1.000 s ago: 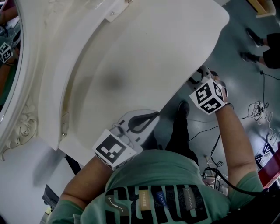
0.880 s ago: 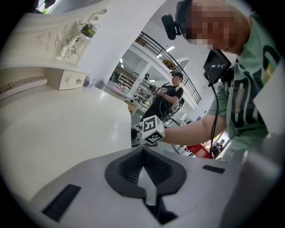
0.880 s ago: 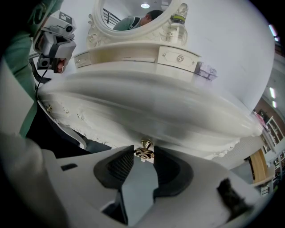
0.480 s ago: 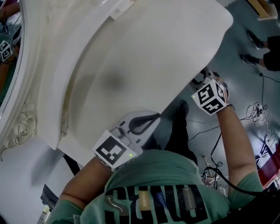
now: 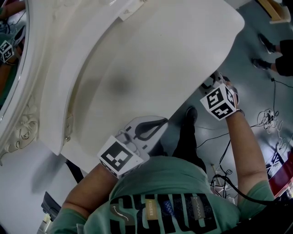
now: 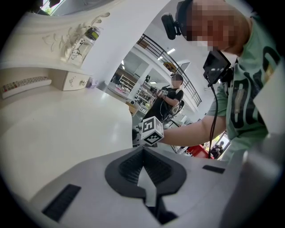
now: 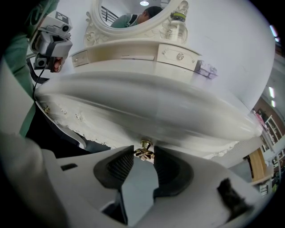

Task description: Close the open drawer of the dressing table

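Firstly, dressing table [image 5: 151,59]: white, with a broad curved top, bare across its middle and filling most of the head view. An oval mirror [image 7: 133,13] in a carved frame stands at its back.

Drawer [image 7: 133,133]: sits under the overhang of the top, behind a carved white front. The head view hides it beneath the top, and no view shows how far out it stands. A brass knob [image 7: 144,149] is fixed to its front.

Right gripper [image 7: 143,155]: held at the front edge of the table. Its jaws are narrowed onto the brass knob, with a dark ribbed pad [image 7: 120,165] against each side of it. In the head view only its marker cube [image 5: 221,101] shows clear of the table edge.

Left gripper [image 6: 143,151]: lies over the near edge of the top, well apart from the right one. Its jaws are pressed together with nothing between them.

Upper shelf items: a small drawer unit [image 7: 178,55] with its own knobs, a bottle [image 7: 178,20] on top of it beside the mirror, and a small clear box [image 7: 205,69] at the shelf's end. A long white keyed strip [image 6: 24,84] lies on the top near the shelf.

Surroundings: grey floor to the right with loose cables [image 5: 270,119], another person's dark shoes [image 5: 268,48] farther off, and the wearer's green shirt [image 5: 169,196] low in the head view.
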The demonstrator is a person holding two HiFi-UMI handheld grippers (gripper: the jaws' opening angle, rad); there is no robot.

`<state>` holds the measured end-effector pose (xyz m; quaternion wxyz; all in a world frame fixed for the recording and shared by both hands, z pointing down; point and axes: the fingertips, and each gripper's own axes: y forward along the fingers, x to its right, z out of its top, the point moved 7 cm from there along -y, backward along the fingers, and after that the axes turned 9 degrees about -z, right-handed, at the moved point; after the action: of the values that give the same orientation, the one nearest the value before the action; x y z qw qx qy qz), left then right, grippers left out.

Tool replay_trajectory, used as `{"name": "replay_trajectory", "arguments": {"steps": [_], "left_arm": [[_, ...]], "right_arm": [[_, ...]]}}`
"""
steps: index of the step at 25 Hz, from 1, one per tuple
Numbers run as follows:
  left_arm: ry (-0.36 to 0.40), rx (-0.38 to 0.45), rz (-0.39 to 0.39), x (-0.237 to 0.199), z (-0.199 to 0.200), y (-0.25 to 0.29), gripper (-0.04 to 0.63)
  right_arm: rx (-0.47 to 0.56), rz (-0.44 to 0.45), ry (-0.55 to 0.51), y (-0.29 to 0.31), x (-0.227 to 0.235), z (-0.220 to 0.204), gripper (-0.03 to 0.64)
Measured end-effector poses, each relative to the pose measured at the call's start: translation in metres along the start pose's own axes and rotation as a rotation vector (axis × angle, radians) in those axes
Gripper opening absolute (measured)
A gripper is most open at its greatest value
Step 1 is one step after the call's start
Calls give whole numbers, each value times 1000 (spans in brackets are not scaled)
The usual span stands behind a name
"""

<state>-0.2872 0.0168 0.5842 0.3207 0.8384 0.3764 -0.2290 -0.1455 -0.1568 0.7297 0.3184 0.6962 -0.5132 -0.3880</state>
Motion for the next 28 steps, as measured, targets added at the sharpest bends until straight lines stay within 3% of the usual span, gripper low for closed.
{"name": "replay_trajectory", "arguments": {"steps": [8,19,28], "left_arm": [[8,2,19,8,8,-3,8],[40,12,6,43,29,15,8],[48,12,41,75,47,30,8]], "right_arm": [[27,-70,36,-7,0,-10,158],[14,-79,82,-68,1,-46,161],[116,-83,129,-135,-3,-53,127]]}}
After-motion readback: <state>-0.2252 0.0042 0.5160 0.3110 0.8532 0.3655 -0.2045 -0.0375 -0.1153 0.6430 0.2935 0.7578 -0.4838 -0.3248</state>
